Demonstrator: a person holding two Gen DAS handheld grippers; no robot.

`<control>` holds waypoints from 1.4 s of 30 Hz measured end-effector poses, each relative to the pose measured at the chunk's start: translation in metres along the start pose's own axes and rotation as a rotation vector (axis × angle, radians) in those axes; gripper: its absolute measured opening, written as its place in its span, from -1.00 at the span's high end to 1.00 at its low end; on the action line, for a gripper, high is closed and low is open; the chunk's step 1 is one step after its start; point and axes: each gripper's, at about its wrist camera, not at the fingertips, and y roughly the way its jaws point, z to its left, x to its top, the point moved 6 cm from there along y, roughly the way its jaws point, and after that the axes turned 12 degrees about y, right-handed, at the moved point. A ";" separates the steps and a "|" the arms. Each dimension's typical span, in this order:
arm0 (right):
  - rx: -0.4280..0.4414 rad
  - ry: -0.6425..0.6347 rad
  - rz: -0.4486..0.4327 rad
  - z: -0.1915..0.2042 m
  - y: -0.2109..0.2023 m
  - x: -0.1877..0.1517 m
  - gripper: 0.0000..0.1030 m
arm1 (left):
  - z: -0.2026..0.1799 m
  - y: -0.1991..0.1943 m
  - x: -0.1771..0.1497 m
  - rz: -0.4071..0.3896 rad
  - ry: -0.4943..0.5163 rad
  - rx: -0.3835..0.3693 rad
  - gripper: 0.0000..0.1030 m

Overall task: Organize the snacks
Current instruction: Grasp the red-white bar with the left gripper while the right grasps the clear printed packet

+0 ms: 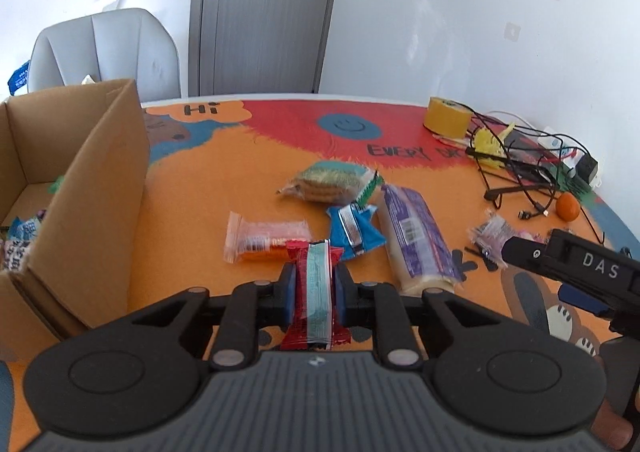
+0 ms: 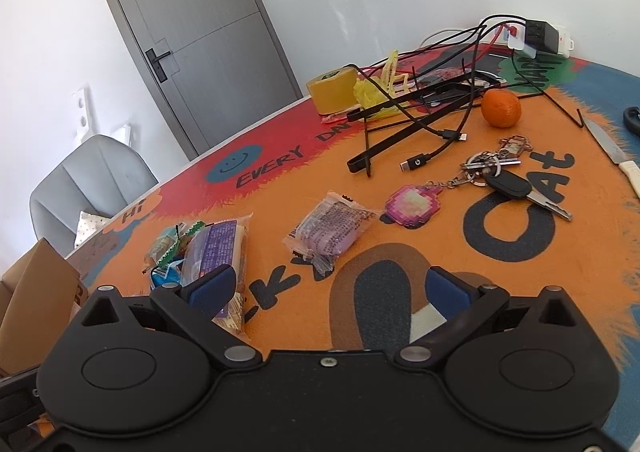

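Two claws are seen above a desk (image 1: 192, 187) covered by a colourful printed cloth. A red snack packet (image 1: 314, 292) with a pale green stripe is clamped upright between the blue pads of the left claw (image 1: 315, 294), raised above the desk. A cardboard box (image 1: 80, 187), with packets already inside, is seen just to its left. The right claw (image 2: 328, 290) is held spread apart, with nothing between its pads. A purple-wrapped snack (image 2: 328, 232) is seen lying on the desk just ahead of it. An orange-filled clear packet (image 1: 266, 238), a blue packet (image 1: 354, 230), a long purple packet (image 1: 414, 236) and a green biscuit packet (image 1: 330, 181) are left together on the desk.
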 end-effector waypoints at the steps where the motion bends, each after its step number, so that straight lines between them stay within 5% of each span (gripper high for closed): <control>1: -0.001 -0.002 -0.002 0.001 0.002 0.001 -0.99 | 0.002 0.000 0.002 -0.006 -0.003 0.007 0.64; 27: -0.239 -0.057 -0.021 0.015 0.061 0.022 -0.84 | 0.025 0.007 0.024 -0.035 -0.065 0.062 0.64; 30: -0.248 -0.059 -0.032 0.011 0.054 0.020 -0.59 | 0.028 0.009 0.024 -0.032 -0.076 0.081 0.64; 34: -0.265 -0.078 -0.045 0.007 0.046 0.016 0.08 | 0.027 0.008 0.024 -0.029 -0.073 0.082 0.64; 42: -0.182 0.020 -0.036 0.000 0.024 0.010 0.15 | 0.024 -0.010 0.026 -0.060 -0.060 0.069 0.64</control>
